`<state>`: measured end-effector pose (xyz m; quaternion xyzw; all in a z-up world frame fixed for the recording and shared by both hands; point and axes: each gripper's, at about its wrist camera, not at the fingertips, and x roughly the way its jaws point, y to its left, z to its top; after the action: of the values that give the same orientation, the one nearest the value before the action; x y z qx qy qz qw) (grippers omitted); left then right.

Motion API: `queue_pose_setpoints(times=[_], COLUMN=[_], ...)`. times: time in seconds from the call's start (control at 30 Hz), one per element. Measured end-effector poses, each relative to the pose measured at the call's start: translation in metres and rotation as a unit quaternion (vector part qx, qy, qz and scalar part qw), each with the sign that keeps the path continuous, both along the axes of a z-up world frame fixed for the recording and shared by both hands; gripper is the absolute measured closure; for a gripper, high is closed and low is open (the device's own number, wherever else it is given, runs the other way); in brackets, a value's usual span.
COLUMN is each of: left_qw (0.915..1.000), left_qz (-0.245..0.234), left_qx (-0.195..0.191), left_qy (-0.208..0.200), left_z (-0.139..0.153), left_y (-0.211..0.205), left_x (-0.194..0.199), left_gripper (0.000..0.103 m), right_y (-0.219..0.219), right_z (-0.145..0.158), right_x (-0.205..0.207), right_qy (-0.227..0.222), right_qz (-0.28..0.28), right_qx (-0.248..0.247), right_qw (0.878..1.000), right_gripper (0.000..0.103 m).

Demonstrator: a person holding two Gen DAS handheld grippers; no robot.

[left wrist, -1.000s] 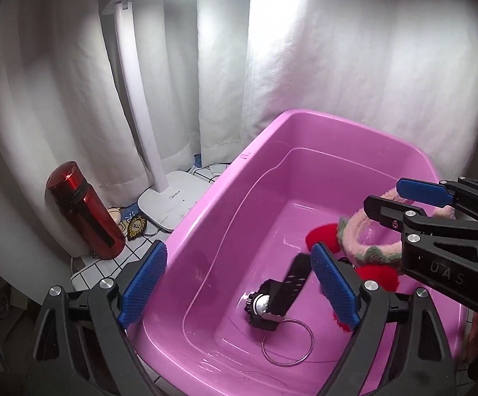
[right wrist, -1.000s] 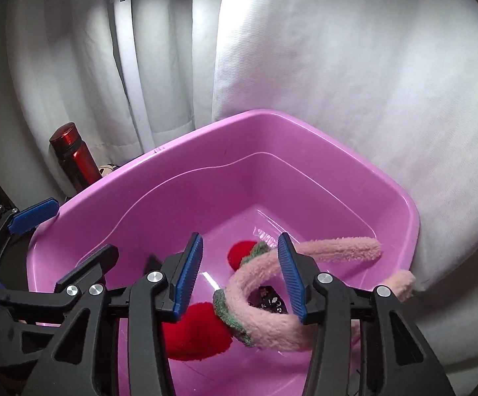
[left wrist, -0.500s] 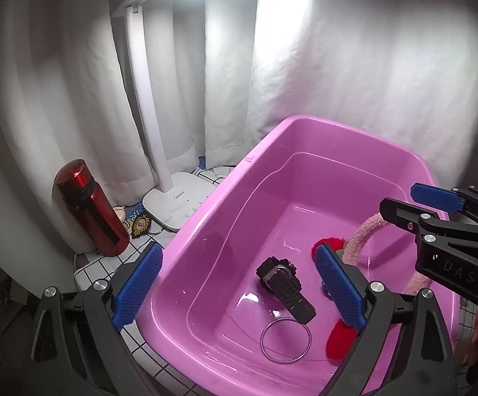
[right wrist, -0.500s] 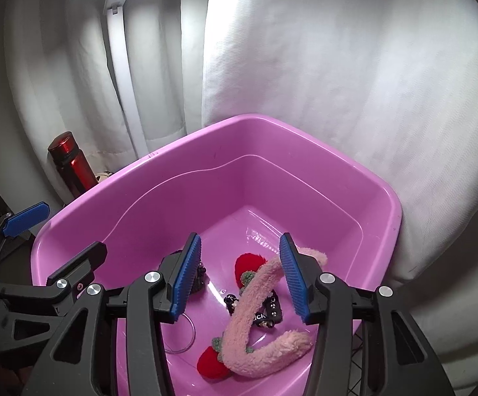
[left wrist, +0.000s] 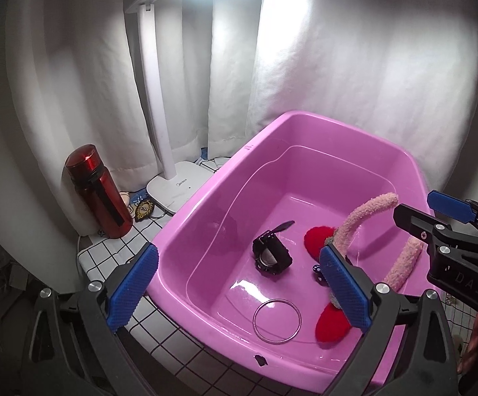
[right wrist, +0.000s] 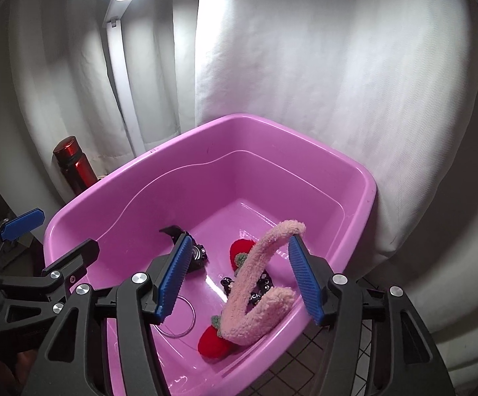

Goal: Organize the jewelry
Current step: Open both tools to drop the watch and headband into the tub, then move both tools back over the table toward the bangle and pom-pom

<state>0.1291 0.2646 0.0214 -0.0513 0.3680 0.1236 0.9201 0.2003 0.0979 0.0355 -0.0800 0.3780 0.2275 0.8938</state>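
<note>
A pink plastic tub (left wrist: 206,194) (right wrist: 133,171) holds the jewelry. Inside lie a black watch (left wrist: 270,255) (right wrist: 197,255), a thin metal bangle (left wrist: 277,320) (right wrist: 186,321), a fuzzy pink headband with red strawberries (left wrist: 358,224) (right wrist: 255,277) and small dark beads (left wrist: 318,272) (right wrist: 262,285). My left gripper (left wrist: 239,290) is open and empty above the tub's near-left rim. My right gripper (right wrist: 239,280) is open and empty above the headband; it also shows in the left wrist view (left wrist: 443,217).
A red bottle (left wrist: 98,191) (right wrist: 74,163) and a white desk lamp (left wrist: 173,181) stand left of the tub on a white grid-patterned surface (left wrist: 113,247). Small trinkets (left wrist: 143,209) lie by the lamp base. White curtains (right wrist: 305,82) hang close behind.
The headband left my right gripper and now rests in the tub. The watch dropped from my left gripper and lies on the tub floor. Both grippers rose and pulled back, open.
</note>
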Motion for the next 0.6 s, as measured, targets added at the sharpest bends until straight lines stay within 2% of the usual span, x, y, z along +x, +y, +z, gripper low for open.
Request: queue_pose_setpoints(times=[0.33, 0.6], left_qw=[0.9997, 0.9981], left_qz=[-0.021, -0.058], left_qx=[0.001, -0.006], left_qy=[-0.008, -0.018], left_z=[0.01, 0.02], left_y=[-0.025, -0.059], left_x=[-0.02, -0.037], left_gripper=[0.007, 0.007], right_y=[-0.039, -0.078], right_z=[0.001, -0.002], right_x=[-0.035, -0.069], right_qy=[-0.002, 0.0], right_qz=[-0.031, -0.061], right_qx=[0.012, 0.026], right_qw=[0.999, 0.998], right_gripper=[0.041, 0.04])
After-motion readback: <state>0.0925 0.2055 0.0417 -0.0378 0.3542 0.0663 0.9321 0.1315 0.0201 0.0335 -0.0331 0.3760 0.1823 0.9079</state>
